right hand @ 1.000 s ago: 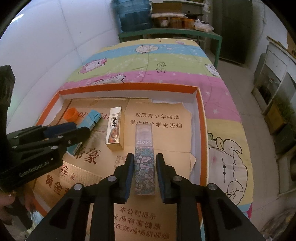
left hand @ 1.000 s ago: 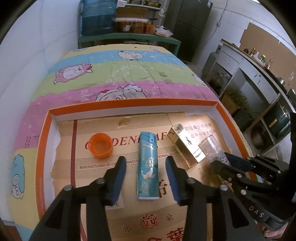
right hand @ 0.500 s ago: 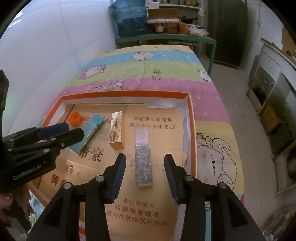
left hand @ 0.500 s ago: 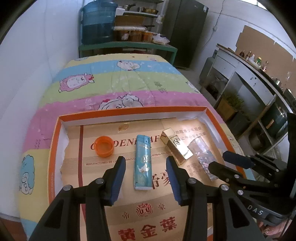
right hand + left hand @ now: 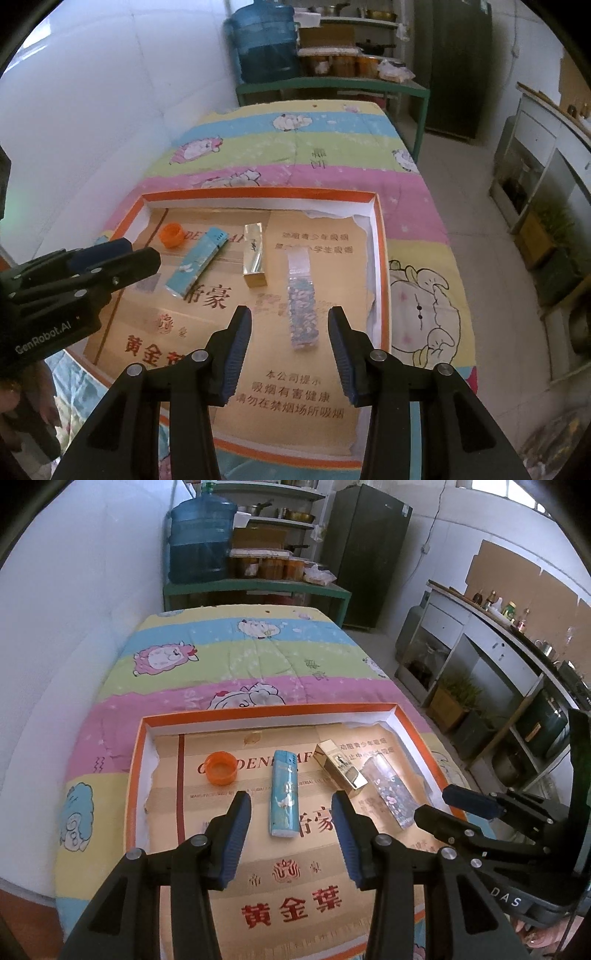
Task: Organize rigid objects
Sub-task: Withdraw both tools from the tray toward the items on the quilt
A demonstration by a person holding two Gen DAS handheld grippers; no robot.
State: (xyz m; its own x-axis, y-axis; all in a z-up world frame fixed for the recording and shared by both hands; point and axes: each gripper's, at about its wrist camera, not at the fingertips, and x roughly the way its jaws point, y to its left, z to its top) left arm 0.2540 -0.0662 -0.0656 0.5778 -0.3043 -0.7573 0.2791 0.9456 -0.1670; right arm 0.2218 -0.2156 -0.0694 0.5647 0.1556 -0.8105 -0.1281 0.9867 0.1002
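Both grippers wide, empty: left gripper (image 5: 291,834) over blue lighter (image 5: 283,794), right gripper (image 5: 290,345) over glitter tube (image 5: 303,299). Orange cap (image 5: 221,768), gold box (image 5: 341,773) complete a tidy row in the tray (image 5: 266,713); looks sorted.

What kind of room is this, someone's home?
Probably a lived-in home kitchen or storeroom: a big blue water jug on shelving, a dark fridge, and a counter with bottles, beside a cartoon-sheep quilt.

Home kitchen: fridge (image 5: 364,550), water jug (image 5: 201,541), counter (image 5: 517,627).
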